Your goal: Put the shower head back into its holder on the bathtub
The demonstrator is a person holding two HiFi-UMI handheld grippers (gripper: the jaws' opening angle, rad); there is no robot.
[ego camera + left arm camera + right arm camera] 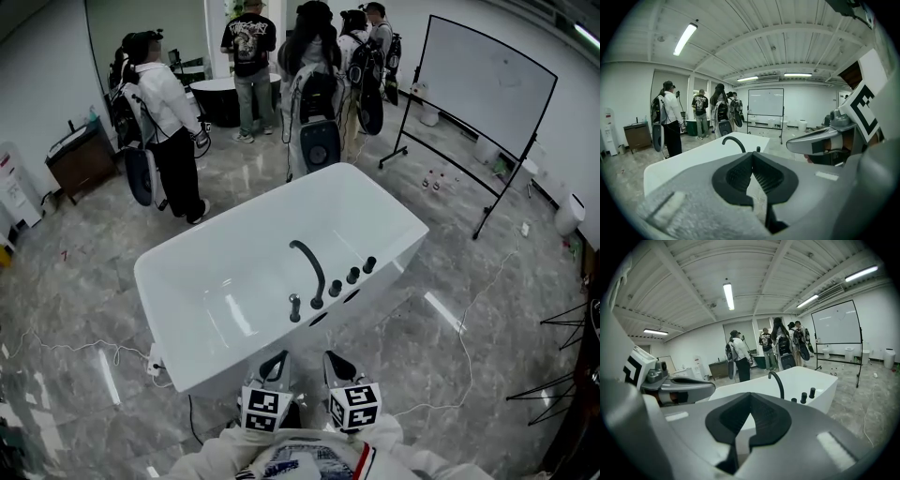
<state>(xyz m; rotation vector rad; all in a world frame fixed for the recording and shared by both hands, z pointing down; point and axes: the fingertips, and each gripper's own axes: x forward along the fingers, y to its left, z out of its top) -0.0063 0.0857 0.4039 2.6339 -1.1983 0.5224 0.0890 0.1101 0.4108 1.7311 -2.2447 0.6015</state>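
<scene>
Grey left tongs, right tongs; marker cubes; white sleeves

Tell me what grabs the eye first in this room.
A big white bathtub fills the middle of the floor, with a black curved faucet on its near rim. A group of people stands behind it, a whiteboard to their right. Low in front, the left gripper and right gripper are shut and empty.

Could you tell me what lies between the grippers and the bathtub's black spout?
Head view: only the white side wall and rim of the bathtub separate the left gripper and right gripper from the black spout.
</scene>
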